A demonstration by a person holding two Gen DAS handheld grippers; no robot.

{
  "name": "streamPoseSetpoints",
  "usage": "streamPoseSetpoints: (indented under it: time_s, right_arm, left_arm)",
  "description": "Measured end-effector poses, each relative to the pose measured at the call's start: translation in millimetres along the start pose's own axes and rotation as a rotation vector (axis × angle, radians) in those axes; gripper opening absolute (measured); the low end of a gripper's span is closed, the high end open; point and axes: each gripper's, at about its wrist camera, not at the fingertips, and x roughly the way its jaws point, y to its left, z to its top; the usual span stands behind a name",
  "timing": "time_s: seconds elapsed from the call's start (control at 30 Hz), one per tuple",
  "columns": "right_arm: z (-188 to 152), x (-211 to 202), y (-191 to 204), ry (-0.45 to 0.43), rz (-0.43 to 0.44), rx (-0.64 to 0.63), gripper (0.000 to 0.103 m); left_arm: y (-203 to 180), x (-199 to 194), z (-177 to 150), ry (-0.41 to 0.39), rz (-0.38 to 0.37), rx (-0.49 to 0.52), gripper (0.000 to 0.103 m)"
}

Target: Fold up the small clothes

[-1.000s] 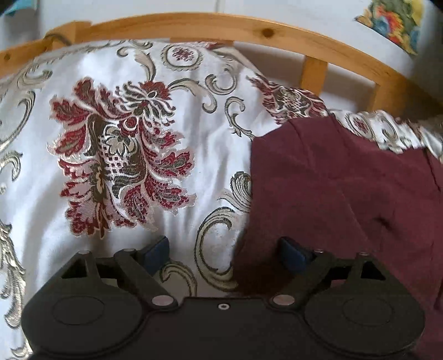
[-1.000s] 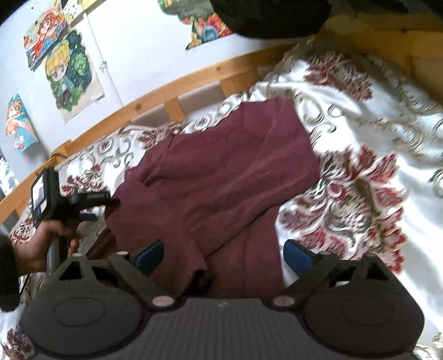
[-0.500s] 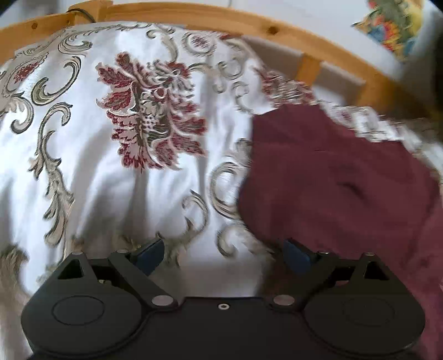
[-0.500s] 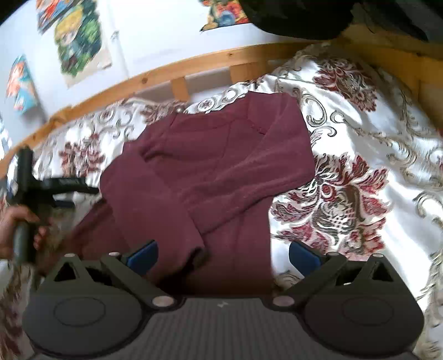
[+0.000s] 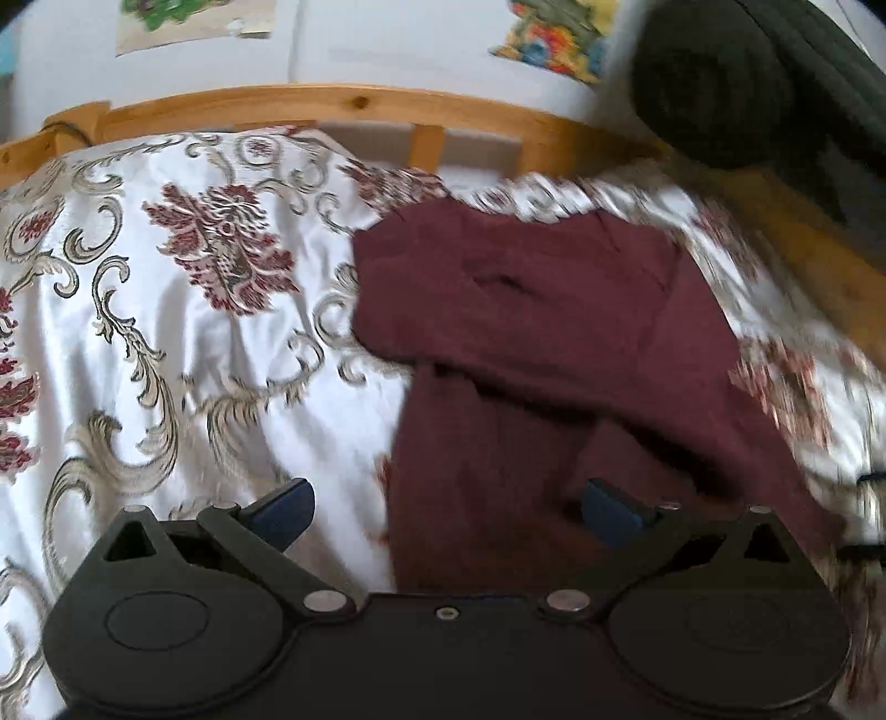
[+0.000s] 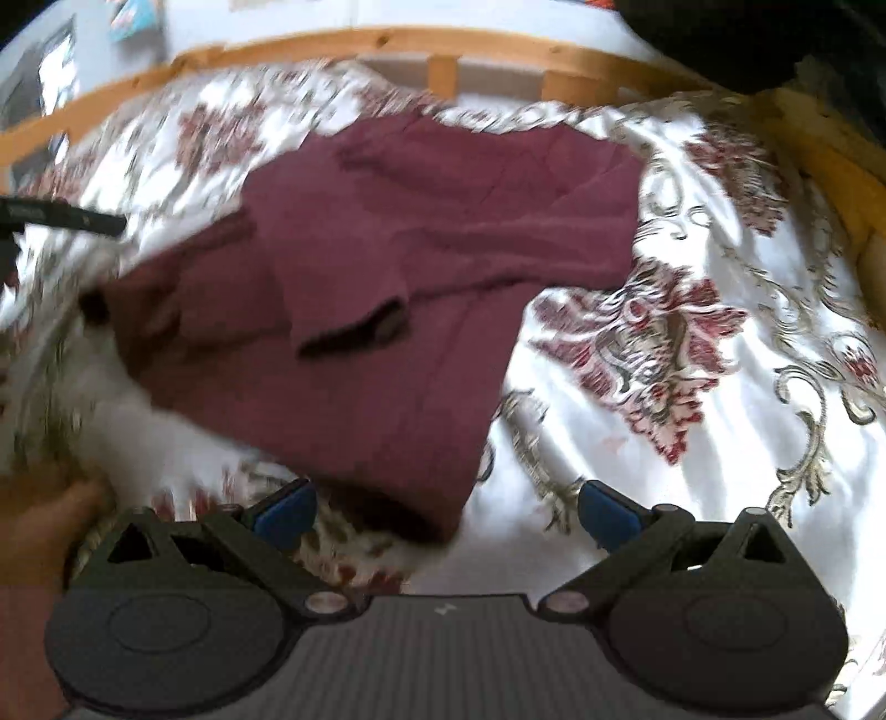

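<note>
Bed: a wooden bed frame (image 5: pixel 310 108) curves along the far side, its rail and slats showing behind the bedding.
Bedspread: a white satin bedspread (image 5: pixel 166 310) with dark red flowers and grey-gold scrolls covers the bed, creased in soft ridges.
Wall: pale, with colourful posters (image 5: pixel 554 39) pinned above the rail.
Dark bundle: a black rolled mass (image 5: pixel 736 83) sits at the upper right, over the corner of the frame; what it is I cannot tell.
Garment: a maroon sweater (image 6: pixel 421 266) lies on the bedspread toward the middle of the bed, partly folded, with one sleeve laid across the body and its dark cuff opening facing up.
Left hand-held gripper (image 5: pixel 446 512): its jaws are opening, standing wide apart, with nothing pressed between the blue pads; the sweater's lower edge lies below and past the right pad.
Right hand-held gripper (image 6: pixel 446 512): jaws spread wide, holding nothing; the sweater's near corner lies just beyond the gap.
Hand (image 6: pixel 39 520): a person's hand shows blurred at the lower left of the right wrist view.
</note>
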Motion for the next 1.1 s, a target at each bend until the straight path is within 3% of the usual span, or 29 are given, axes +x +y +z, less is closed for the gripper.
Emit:
streamPoseSetpoints:
  time_s: [0.17, 0.3, 0.43, 0.77, 0.9, 0.93, 0.97, 1.0, 1.03, 1.07, 1.1]
  right_arm:
    - [-10, 12, 29, -0.011, -0.138, -0.217, 0.103]
    - [-13, 18, 45, -0.073, -0.202, -0.287, 0.103]
    - [-8, 20, 46, -0.123, -0.238, -0.295, 0.103]
    - [-9, 33, 41, -0.152, -0.259, -0.288, 0.103]
    - [-11, 31, 48, -0.173, -0.281, -0.346, 0.102]
    - [-12, 30, 49, -0.182, -0.286, -0.362, 0.099]
    - [-12, 28, 50, -0.19, -0.28, -0.372, 0.089]
    - [-13, 27, 51, -0.196, -0.272, -0.378, 0.081]
    - [-13, 25, 54, -0.199, -0.271, -0.387, 0.063]
    - [-14, 25, 57, -0.2, -0.271, -0.405, 0.041]
    - [-15, 24, 60, -0.2, -0.265, -0.42, 0.031]
  left_arm:
    - [-9, -3, -25, 0.084, 0.022, 0.096, 0.102]
    - [-23, 5, -41, 0.116, 0.099, 0.182, 0.102]
    - [-44, 19, -48, 0.117, 0.203, 0.324, 0.102]
    - [-60, 52, -36, 0.075, 0.329, 0.424, 0.101]
    - [-68, 50, -39, 0.043, 0.391, 0.508, 0.08]
    - [-69, 49, -40, 0.038, 0.397, 0.515, 0.074]
    - [-70, 47, -40, 0.03, 0.401, 0.516, 0.069]
    - [-70, 44, -41, 0.018, 0.398, 0.515, 0.055]
    - [-70, 40, -41, 0.008, 0.385, 0.517, 0.047]
    - [-71, 38, -42, 0.004, 0.371, 0.523, 0.033]
    - [-73, 36, -43, 0.002, 0.355, 0.532, 0.021]
